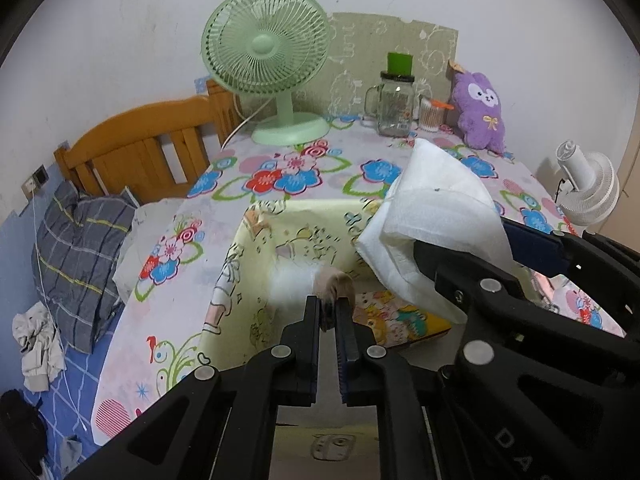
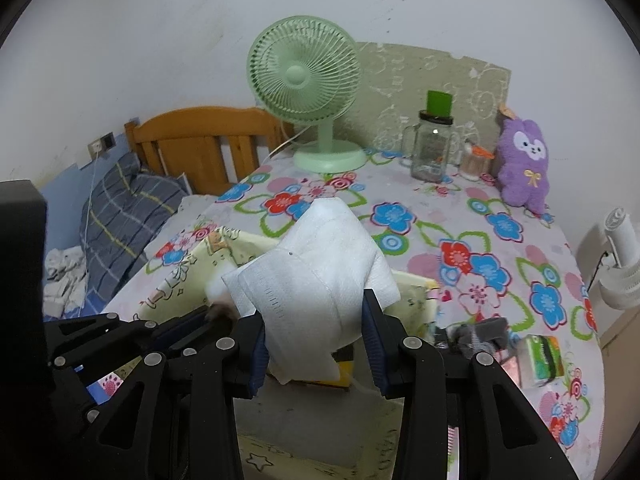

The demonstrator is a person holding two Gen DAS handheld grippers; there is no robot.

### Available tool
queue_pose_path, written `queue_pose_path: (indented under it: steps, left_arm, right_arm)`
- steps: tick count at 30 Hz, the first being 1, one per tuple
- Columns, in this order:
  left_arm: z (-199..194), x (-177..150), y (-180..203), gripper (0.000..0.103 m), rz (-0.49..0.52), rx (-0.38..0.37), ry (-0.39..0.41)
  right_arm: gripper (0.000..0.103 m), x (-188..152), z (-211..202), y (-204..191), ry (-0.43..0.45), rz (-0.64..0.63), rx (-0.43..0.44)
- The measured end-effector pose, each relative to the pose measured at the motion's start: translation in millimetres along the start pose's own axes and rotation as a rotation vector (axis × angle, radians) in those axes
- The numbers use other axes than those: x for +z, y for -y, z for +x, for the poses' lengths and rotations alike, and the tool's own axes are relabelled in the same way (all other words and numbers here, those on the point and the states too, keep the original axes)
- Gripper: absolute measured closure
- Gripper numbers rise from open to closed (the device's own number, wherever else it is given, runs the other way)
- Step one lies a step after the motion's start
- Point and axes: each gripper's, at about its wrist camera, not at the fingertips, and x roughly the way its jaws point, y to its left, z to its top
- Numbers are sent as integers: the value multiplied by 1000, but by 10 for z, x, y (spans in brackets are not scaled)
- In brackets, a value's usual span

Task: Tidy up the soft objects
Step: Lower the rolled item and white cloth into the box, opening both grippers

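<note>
Above the open yellow box (image 1: 248, 264) on the tabletop (image 2: 500, 240), right tool (image 2: 316, 334) clenched on white tissue pack (image 2: 324, 264), left tool (image 1: 328, 312) pinching fluffy toy (image 1: 334, 286); likely snagging on the box rim through crowding.

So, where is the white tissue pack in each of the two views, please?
Left wrist view: the white tissue pack is right of centre, held by the right gripper.
Right wrist view: the pack is at centre, between that gripper's fingers.
Shared landmark: the green fan at the back.

Box (image 1: 240, 256) mouth seems open; fan (image 1: 267, 40) stands well behind.
</note>
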Motion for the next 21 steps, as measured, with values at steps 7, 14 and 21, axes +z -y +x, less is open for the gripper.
queue_pose_path:
  steps: [7, 14, 21]
  left_arm:
    - [81, -54, -75, 78, 17, -19, -40]
    - [60, -79, -101, 52, 22, -35, -45]
    - [25, -90, -114, 46, 26, -46, -39]
  right_arm:
    - [59, -19, 135, -93, -30, -24, 30]
    - [59, -30, 222, -151, -59, -34, 60]
    - [54, -6, 244, -202, -66, -60, 84]
